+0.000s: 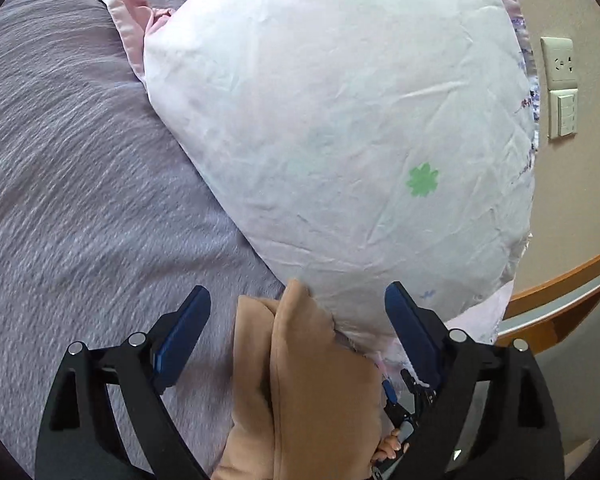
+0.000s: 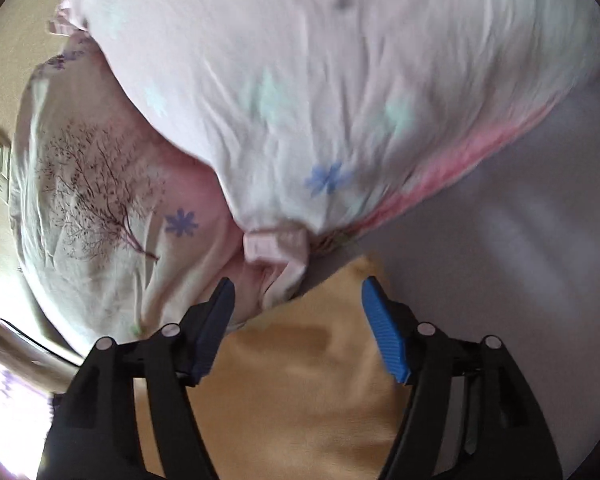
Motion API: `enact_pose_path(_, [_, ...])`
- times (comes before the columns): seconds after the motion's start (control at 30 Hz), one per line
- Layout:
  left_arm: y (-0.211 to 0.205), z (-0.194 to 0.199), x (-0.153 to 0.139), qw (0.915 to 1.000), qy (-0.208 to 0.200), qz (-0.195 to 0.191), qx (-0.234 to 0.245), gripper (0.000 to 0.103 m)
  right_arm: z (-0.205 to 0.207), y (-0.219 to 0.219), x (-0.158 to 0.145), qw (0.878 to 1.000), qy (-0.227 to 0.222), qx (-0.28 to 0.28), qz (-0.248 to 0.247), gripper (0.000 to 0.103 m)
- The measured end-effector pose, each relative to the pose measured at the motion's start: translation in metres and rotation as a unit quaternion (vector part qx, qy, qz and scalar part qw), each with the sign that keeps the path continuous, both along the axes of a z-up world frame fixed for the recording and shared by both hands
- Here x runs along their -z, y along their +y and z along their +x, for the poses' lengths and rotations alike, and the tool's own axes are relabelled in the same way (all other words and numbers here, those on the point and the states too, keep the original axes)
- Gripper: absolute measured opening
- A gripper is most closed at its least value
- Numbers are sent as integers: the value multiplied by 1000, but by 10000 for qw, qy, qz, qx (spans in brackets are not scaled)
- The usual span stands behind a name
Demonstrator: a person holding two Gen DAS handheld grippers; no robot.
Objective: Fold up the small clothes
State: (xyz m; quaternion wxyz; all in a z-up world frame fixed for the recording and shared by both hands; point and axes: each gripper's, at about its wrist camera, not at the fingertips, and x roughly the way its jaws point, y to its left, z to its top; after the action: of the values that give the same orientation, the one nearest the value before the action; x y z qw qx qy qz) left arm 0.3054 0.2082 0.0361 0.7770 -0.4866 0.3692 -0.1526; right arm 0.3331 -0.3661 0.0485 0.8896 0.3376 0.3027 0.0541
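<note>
A tan garment (image 1: 300, 380) lies folded on the lilac bed cover (image 1: 80, 200), its far end against a big white pillow (image 1: 340, 120). My left gripper (image 1: 298, 320) is open, its blue fingers on either side of the garment's far end. In the right wrist view the same tan garment (image 2: 300, 380) lies below my right gripper (image 2: 298, 312), which is open with its fingers astride the cloth's corner. Part of the other gripper and a fingertip (image 1: 396, 432) show at the garment's right edge.
The white flowered pillow (image 2: 300, 80) lies on a second pillow with a tree print (image 2: 92, 200). A pink pillow (image 1: 128, 20) lies behind. A wall with a socket (image 1: 558, 60) and switch plate, and a wooden bed frame (image 1: 560, 292), are at right.
</note>
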Motion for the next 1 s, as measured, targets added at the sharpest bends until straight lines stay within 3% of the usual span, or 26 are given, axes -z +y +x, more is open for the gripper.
enact_pose_path(0.1, [-14,-22,-5,9980,59,328,539,89,-28,0,-16,9989,-421,-110,-159,80])
enact_pose_path(0.2, [-34,-40,0,9933,153,487,1033,89,-50,10,-25,9966,-529,-422,-462,81])
enact_pose_path(0.33, [-51,-52,12,9883,415,544,1361,89,-68,19,-25,9951,-544,-719,-415,84])
enact_pose_path(0.47, [-69,-59,15,9835,414,984,1458,84,-89,10,-26,9939,-703,-772,-349,88])
enact_pose_path(0.5, [-69,-60,17,9840,448,950,1436,79,-94,6,-26,9938,-744,-762,-318,88])
enact_pose_path(0.6, [-74,-53,32,9859,721,742,1315,28,-100,-1,-20,9933,-843,-785,39,89])
enact_pose_path(0.67, [-70,-53,34,9888,758,513,1179,24,-102,-3,-16,9922,-887,-812,314,90])
enact_pose_path(0.77, [-78,-53,10,9911,498,371,1179,22,-110,-9,-16,9898,-1075,-786,513,90])
enact_pose_path(0.83, [-96,-53,-23,9907,163,421,1281,22,-115,-16,-17,9877,-1266,-676,626,90])
enact_pose_path(0.93, [-146,-46,-65,9852,-278,473,1626,22,-123,-27,-17,9841,-1464,-524,856,90])
enact_pose_path(1.0, [-195,-41,-82,9766,-497,505,2030,22,-128,-34,-17,9825,-1550,-427,943,90])
